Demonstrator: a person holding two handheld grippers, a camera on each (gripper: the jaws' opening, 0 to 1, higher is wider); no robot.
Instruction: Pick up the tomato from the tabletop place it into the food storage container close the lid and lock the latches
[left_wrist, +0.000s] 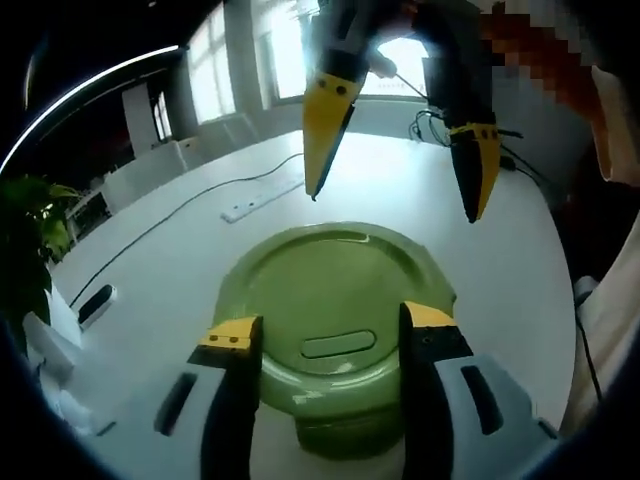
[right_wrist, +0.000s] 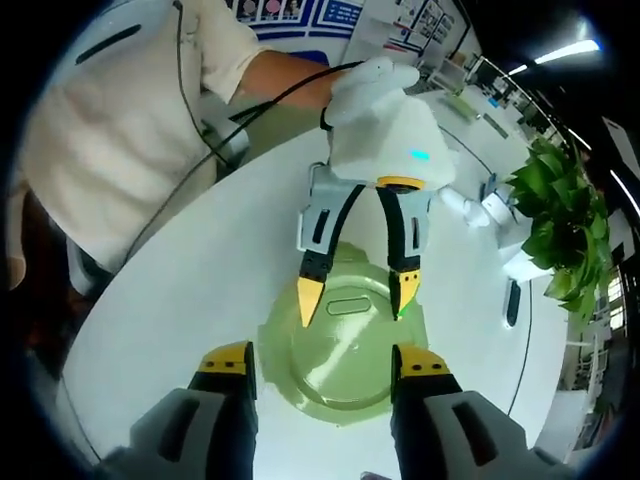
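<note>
A round green food container (left_wrist: 330, 280) sits on the white table (left_wrist: 500, 270) with its lid on, so its contents are hidden. The lid carries an oval recess (left_wrist: 338, 345). My left gripper (left_wrist: 330, 322) is open, its yellow-tipped jaws straddling the near part of the lid. My right gripper (left_wrist: 392, 206) hangs open above the container's far side. In the right gripper view the container (right_wrist: 345, 365) lies between the jaws of the open right gripper (right_wrist: 324, 352). Opposite it, the left gripper (right_wrist: 356, 297), held by a white-gloved hand (right_wrist: 375, 80), reaches over the lid.
A white power strip (left_wrist: 255, 205) with its cable lies beyond the container. A potted plant (right_wrist: 560, 240) and a black flat object (right_wrist: 512, 300) sit near the table edge. A person in a white shirt (right_wrist: 110, 120) stands at the table's side.
</note>
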